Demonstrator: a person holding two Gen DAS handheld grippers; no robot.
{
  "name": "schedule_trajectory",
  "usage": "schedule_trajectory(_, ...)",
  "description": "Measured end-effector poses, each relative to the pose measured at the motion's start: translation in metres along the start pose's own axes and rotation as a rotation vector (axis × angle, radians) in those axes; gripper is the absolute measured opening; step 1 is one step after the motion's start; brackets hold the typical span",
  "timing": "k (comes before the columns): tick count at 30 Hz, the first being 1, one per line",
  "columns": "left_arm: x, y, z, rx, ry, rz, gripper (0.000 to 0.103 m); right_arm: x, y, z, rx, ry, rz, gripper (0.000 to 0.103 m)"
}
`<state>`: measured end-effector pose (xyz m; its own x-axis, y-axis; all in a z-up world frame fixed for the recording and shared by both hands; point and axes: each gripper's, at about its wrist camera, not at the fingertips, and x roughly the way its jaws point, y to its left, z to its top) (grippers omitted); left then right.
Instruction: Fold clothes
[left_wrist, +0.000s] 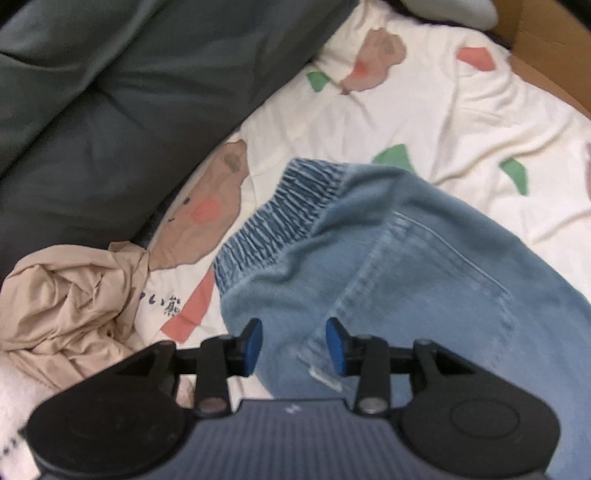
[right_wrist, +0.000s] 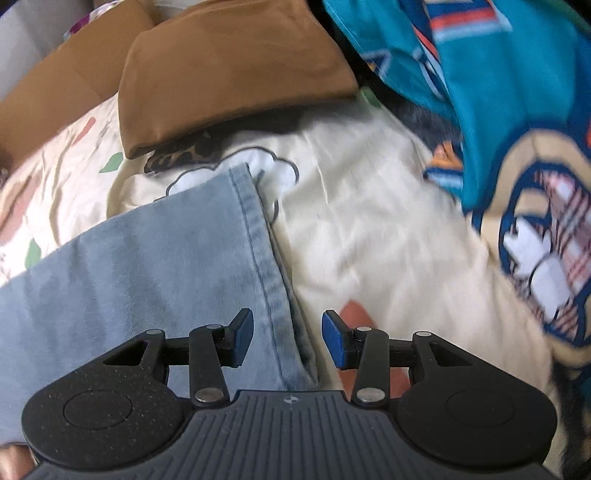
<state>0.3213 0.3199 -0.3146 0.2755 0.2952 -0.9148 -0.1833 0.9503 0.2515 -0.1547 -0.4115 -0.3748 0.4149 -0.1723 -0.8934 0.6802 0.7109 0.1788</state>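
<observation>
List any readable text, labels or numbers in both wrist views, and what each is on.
Bed sheet, by the tan garment: a short row of dark printed characters, partly hidden and too blurred to quote.
Left gripper body: a small white mark, too small to read.
Right gripper body: a small round symbol, no letters.
Jeans: a small pale tag, no legible text.
Teal printed fabric: pictures only, blurred.

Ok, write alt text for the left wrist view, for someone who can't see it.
The left gripper hangs open above light blue jeans, whose elastic waistband points away from the camera, on a cream bedsheet printed with bears. A crumpled beige garment lies to the left, with a dark green duvet behind it.
</observation>
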Motion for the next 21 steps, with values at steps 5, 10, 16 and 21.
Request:
schedule_trajectory(5, -0.022, -0.006, -0.019, 0.015, 0.006, -0.014, 0.044, 0.005, -0.013, -0.014, 0.084, 0.027, 0.047, 0.048)
schedule_trajectory(10, -0.039, -0.011, -0.036, 0.033, 0.025, -0.012, 0.044, 0.014, -0.029, -0.022, 0.21, 0.063, 0.097, 0.048)
schedule_trajectory(16, -0.06, -0.019, -0.043, 0.042, 0.02, -0.017, 0.047, 0.018, -0.043, -0.03, 0.317, 0.071, 0.163, 0.054)
schedule_trajectory(21, -0.07, -0.032, -0.05, 0.055, 0.024, -0.022, 0.048, 0.024, -0.05, -0.041, 0.397, 0.09, 0.222, 0.054)
